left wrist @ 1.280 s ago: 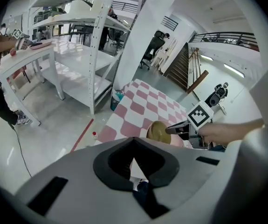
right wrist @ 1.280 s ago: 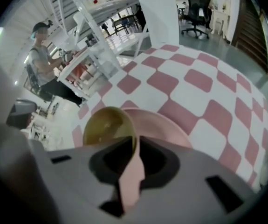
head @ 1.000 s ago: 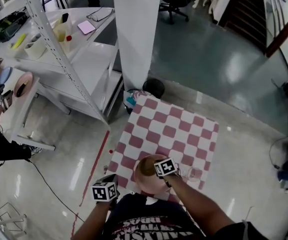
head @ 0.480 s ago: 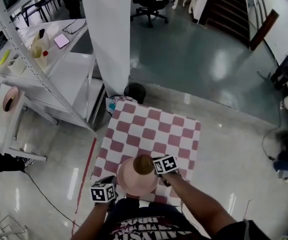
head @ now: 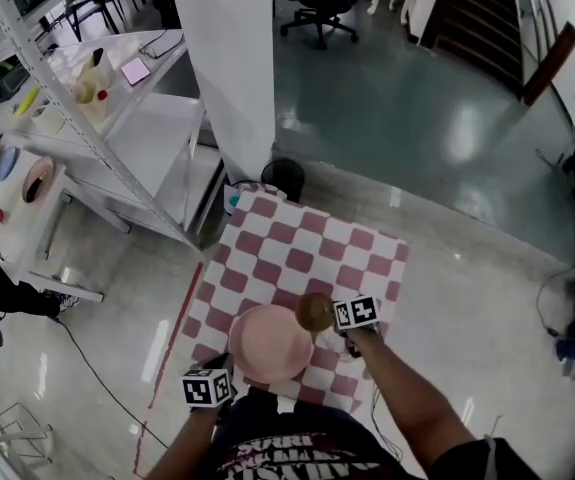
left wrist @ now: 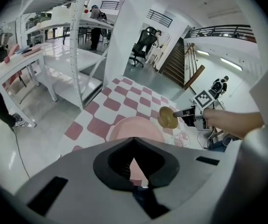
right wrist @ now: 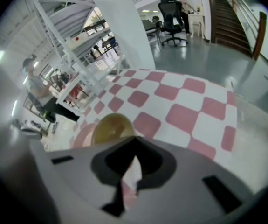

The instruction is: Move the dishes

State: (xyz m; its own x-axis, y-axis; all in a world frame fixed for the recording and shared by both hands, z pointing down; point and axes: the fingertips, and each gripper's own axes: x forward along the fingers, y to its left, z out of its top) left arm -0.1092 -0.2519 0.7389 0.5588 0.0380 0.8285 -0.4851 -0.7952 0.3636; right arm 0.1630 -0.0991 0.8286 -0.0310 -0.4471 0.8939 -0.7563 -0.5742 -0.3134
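A table with a red-and-white checked cloth (head: 297,253) lies below me. My left gripper (head: 229,366) is shut on the near-left rim of a pink plate (head: 270,343), held over the table's near edge. In the left gripper view the pink plate (left wrist: 136,129) shows just past the closed jaws of the left gripper (left wrist: 134,164). My right gripper (head: 332,318) is shut on the rim of a small yellow-brown bowl (head: 314,311), just right of the plate and apart from it. The right gripper view shows this small bowl (right wrist: 113,127) in front of the right gripper (right wrist: 133,164).
A white pillar (head: 235,58) and a black bin (head: 289,176) stand beyond the table's far corner. White metal shelving (head: 97,98) runs along the left. A small white table with pink dishes (head: 22,193) and a person stand at the far left.
The small bowl, earlier sitting over the pink plate, has moved right and off it with my right gripper. The pink plate has stayed with my left gripper.
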